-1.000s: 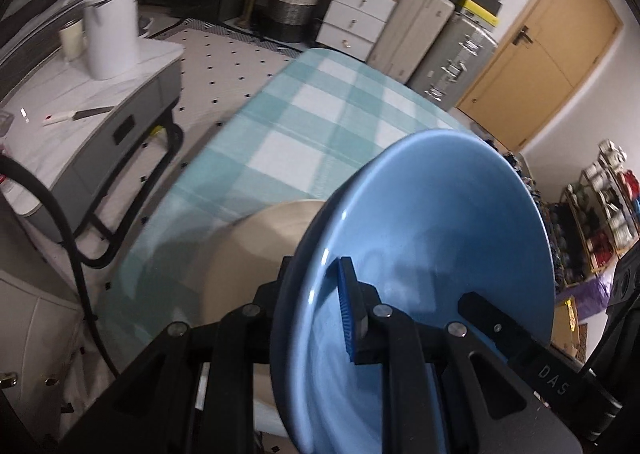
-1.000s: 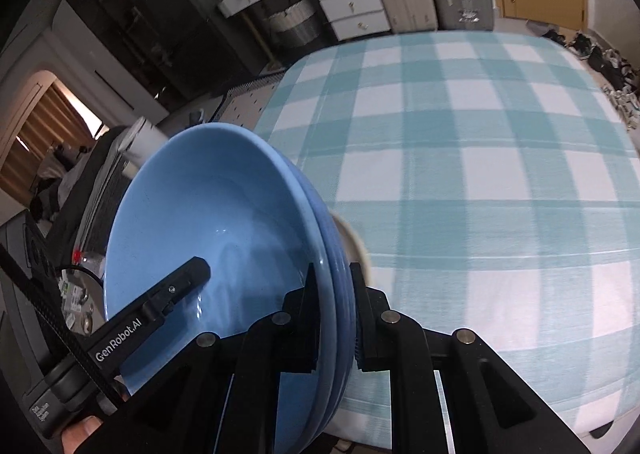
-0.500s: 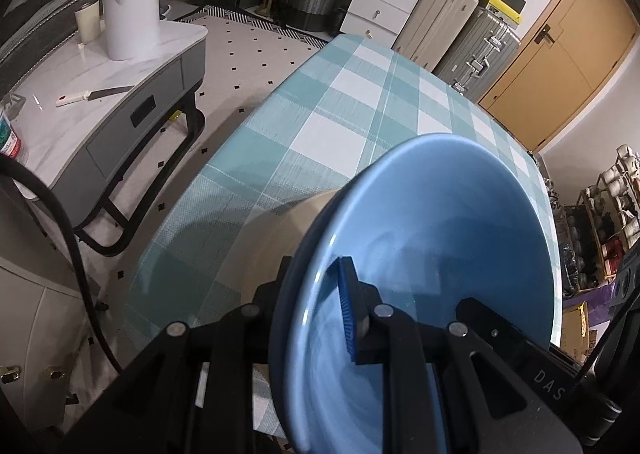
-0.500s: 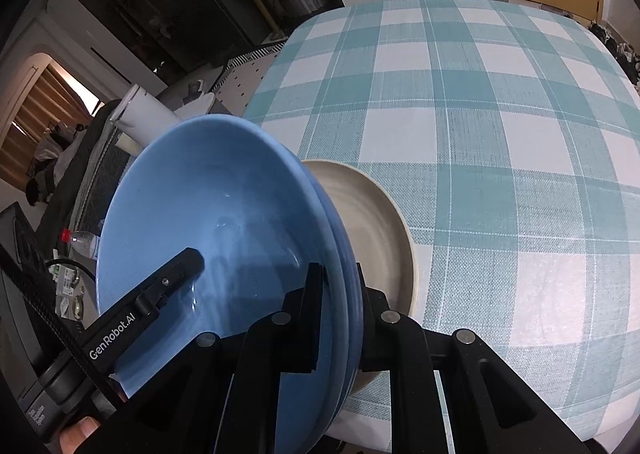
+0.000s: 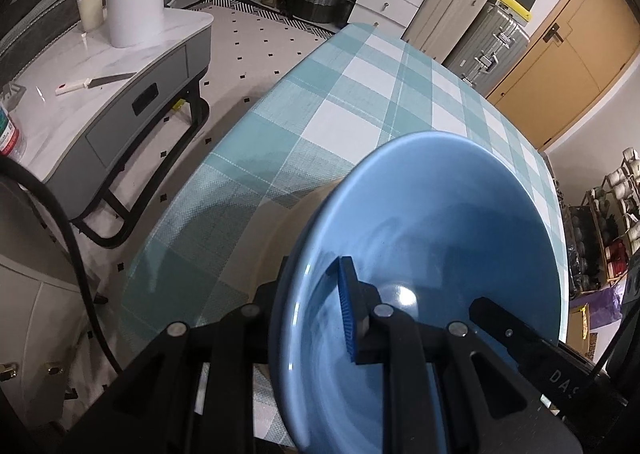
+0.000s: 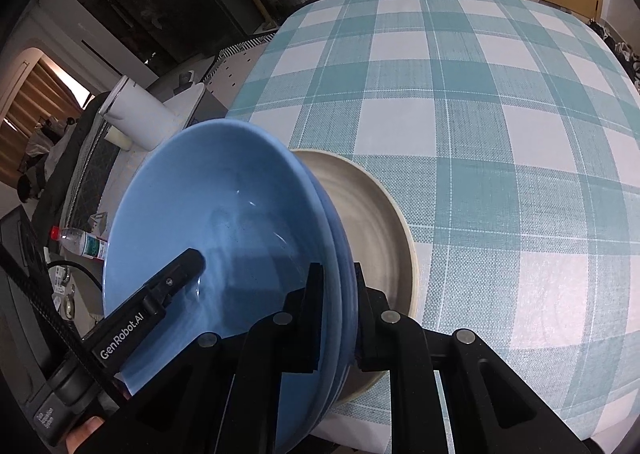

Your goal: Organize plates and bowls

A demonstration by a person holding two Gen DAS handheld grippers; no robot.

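Observation:
Two stacked blue bowls (image 5: 440,222) (image 6: 208,198) hang just above a beige plate (image 6: 368,214) near the table's front left corner; the plate's edge also shows in the left wrist view (image 5: 280,230). My left gripper (image 5: 316,294) is shut on the bowls' left rim, one blue-padded finger inside. My right gripper (image 6: 336,302) is shut on the right rim, one finger inside, one outside. Each view shows the other gripper's finger across the bowl.
The table carries a teal and white checked cloth (image 6: 480,102). To the left stands a grey side table (image 5: 104,94) with a white kettle (image 5: 134,0), a cup and a knife. Suitcases (image 5: 488,30), drawers and a basket line the far wall.
Both grippers have carried the blue bowls back toward the table's front left corner and over the beige plate, which now shows more beneath them.

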